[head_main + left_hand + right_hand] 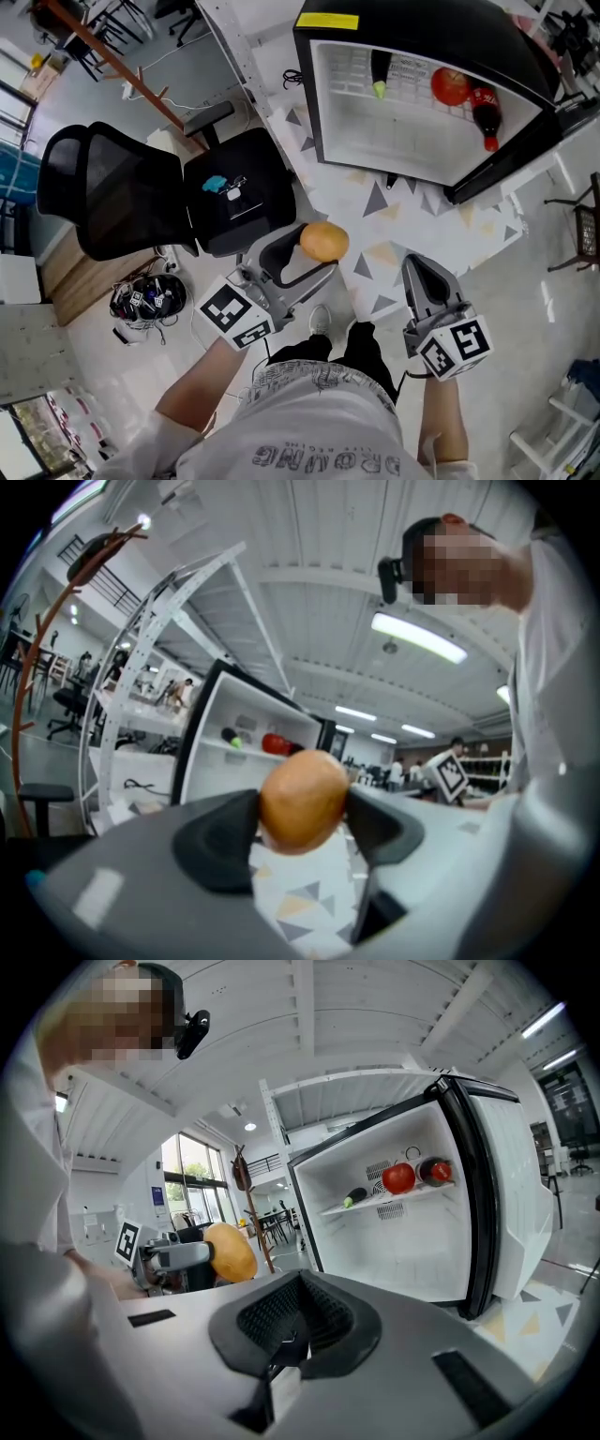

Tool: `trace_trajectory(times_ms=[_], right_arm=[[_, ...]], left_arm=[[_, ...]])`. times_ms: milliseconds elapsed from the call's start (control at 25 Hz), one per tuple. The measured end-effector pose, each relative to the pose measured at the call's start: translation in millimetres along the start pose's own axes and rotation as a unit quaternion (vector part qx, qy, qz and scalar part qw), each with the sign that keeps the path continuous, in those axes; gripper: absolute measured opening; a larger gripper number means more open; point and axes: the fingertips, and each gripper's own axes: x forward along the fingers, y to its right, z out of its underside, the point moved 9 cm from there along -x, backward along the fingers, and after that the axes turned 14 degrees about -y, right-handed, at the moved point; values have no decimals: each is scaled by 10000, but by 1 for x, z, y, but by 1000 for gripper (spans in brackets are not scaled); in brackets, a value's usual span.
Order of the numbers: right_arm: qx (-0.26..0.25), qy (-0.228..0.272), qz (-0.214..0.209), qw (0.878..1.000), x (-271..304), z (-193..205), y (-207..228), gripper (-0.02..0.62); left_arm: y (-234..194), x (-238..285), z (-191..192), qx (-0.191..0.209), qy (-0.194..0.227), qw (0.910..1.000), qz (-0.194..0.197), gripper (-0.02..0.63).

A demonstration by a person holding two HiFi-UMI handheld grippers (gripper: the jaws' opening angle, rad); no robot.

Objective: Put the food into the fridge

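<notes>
Left gripper (315,250) had jaws clamped on orange fruit (325,241), aimed twd open fridge (412,141) for shelving; right gripper (419,268) jaws were together, w/ nothing.

Fridge (394,141) clipped at top edge; chair items (225,186) indistinct.

White printed shirt (319,424), black trousers (362,349)

Glossy black fridge (441,28) shell (white plastic inside), smooth matt orange fruit (324,241), mesh-backed chair (98,192)
</notes>
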Motion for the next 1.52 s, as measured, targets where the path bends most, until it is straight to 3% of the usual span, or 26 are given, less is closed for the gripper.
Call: trace_trajectory(times_ms=[560, 920, 1520], right_arm=[[23, -42, -137, 9999, 19, -22, 78, 2], [294, 139, -96, 9994, 34, -22, 121, 2], [529, 290, -98, 9981, 59, -11, 163, 2]], left_arm=[[-23, 81, -24, 101, -250, 9995, -172, 301], [-47, 144, -33, 319, -575, 9976, -202, 301], [-106, 244, -40, 1084, -1306, 9847, -387, 301]])
